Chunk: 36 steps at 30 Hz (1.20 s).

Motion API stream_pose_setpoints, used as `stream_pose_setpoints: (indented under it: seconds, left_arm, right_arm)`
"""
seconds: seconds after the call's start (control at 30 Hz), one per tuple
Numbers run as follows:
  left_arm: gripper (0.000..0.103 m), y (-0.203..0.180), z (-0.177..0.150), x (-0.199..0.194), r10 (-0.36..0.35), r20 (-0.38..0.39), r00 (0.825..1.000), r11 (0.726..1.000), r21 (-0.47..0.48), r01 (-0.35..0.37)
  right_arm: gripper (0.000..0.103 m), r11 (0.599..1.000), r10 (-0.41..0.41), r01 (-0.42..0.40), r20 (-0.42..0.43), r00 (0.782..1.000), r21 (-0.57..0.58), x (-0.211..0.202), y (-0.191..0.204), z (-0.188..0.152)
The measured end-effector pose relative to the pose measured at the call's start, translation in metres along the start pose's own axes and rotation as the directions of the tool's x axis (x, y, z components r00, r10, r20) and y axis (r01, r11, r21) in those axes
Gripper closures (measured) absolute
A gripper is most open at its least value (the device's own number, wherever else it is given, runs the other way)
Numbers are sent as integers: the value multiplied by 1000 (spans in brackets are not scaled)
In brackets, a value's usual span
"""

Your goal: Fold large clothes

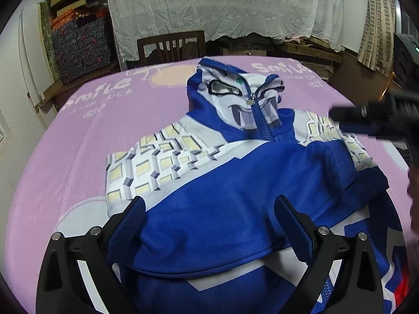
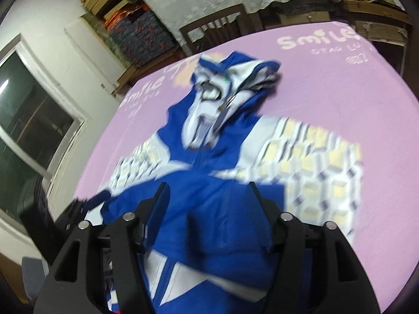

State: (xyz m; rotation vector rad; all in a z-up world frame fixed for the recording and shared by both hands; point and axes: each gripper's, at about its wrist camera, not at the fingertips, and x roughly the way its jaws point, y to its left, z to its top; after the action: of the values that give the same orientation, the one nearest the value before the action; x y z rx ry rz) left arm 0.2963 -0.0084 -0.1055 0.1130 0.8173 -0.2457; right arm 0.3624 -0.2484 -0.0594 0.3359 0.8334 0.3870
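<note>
1. Left gripper (image 1: 209,219) spreads its fingers wide over the blue fold, gripping nothing.
2. Right gripper (image 2: 209,204) too, fingers parted, nothing pinched.
3. Hoodie (image 1: 235,178) lies on the pink-covered worktop (image 1: 65,157), hood farthest.

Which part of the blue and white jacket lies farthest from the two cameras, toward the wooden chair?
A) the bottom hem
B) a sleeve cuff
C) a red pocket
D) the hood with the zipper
D: the hood, with its zipper running up the middle, lies at the far end of the jacket, nearest the chair.
</note>
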Motion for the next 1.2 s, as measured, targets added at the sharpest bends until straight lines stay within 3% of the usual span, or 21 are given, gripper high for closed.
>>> stream_pose_setpoints:
  seconds: [0.1,0.37,0.57,1.1,1.17,1.2]
  left_arm:
    - [4,6,0,14,-23,-73,997,999,-29,21]
    - [4,3,-1,16,-15,-79,997,1000,-17,14]
    - [4,5,0,18,-25,-77,997,999,-28,23]
    - [4,16,3,16,-87,-47,995,991,-102,82]
    - [4,15,3,16,-89,-45,995,991,-103,84]
    - [4,14,3,16,-85,-44,995,992,-99,81]
  right_arm:
    - [34,999,-6,6,9,1000,48,4,-17,20]
    - [31,977,-25,20,21,999,211,33,-79,82]
    - [31,954,-15,19,-13,1000,300,80,-115,127]
    - [30,984,-25,24,-1,1000,175,168,-93,195]
    - [37,987,-61,60,2,998,148,174,-89,200]
    - [57,987,-79,78,0,997,138,176,-87,200]
